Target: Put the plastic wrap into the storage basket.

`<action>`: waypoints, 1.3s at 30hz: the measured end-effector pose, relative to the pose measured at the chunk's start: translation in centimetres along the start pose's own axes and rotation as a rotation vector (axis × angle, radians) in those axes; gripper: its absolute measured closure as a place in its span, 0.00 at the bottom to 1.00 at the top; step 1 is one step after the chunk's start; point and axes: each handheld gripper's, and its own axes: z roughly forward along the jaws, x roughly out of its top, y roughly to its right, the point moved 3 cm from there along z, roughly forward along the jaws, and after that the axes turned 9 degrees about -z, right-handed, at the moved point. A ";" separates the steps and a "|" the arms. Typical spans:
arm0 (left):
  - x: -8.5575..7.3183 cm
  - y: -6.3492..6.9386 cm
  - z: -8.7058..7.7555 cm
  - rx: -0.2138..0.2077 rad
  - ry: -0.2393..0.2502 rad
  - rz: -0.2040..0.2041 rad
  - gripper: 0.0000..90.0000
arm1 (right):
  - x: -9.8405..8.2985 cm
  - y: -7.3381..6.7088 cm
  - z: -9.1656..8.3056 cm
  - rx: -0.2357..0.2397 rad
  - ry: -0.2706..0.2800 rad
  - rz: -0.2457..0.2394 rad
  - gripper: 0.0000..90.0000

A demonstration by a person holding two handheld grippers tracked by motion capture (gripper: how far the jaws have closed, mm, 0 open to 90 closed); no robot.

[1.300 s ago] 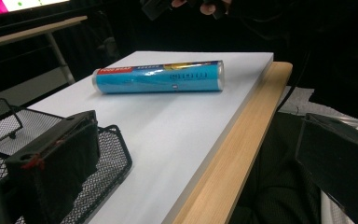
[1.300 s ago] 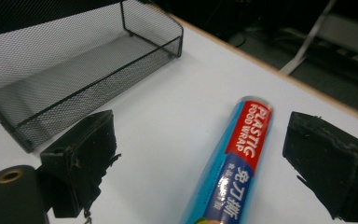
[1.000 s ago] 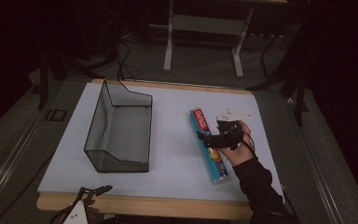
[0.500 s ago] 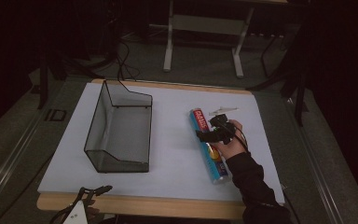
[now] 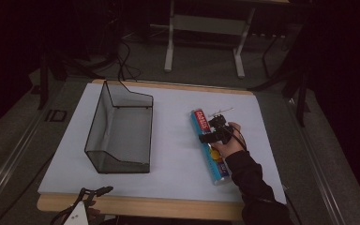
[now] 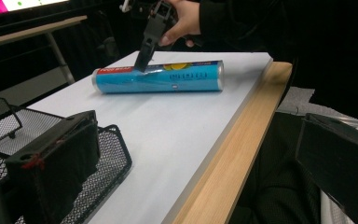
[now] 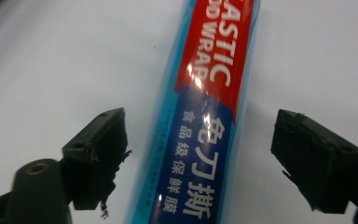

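a blue roll of plastic wrap [image 5: 209, 146] lies on its side on the white tabletop [image 5: 173, 140], well to the right of a black wire-mesh basket [image 5: 120, 131] that rests on the same surface. the right hand-held gripper [image 5: 214, 136], held in a dark-sleeved hand [image 5: 229, 142], sits low over the red-labelled end of the roll; seen along that gripper [image 7: 198, 158], its jaws are spread wide on either side of the roll [image 7: 205, 116] with white tabletop showing in the gaps, gripping nothing. the left hand-held gripper [image 5: 93, 193] hovers at the tabletop's near wooden edge, below the basket's near end; its jaws [image 6: 191, 158] stand wide apart and empty, one over the basket's mesh rim [image 6: 114, 158], the other off the tabletop edge. from there the roll [image 6: 161, 77] lies across the far part of the tabletop with the other gripper [image 6: 147, 44] pointing down at it.
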 end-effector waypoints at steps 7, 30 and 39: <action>0.0 0.0 0.0 0.001 -0.001 0.001 0.00 | -0.4 0.2 1.6 0.023 -0.100 0.051 0.22; -0.1 0.0 0.1 0.007 -0.010 0.008 0.00 | -0.7 -1.7 3.8 0.034 -0.271 0.115 0.33; -0.1 -0.1 0.0 0.009 -0.012 0.006 0.00 | -0.3 -1.3 3.2 0.063 -0.225 0.175 0.35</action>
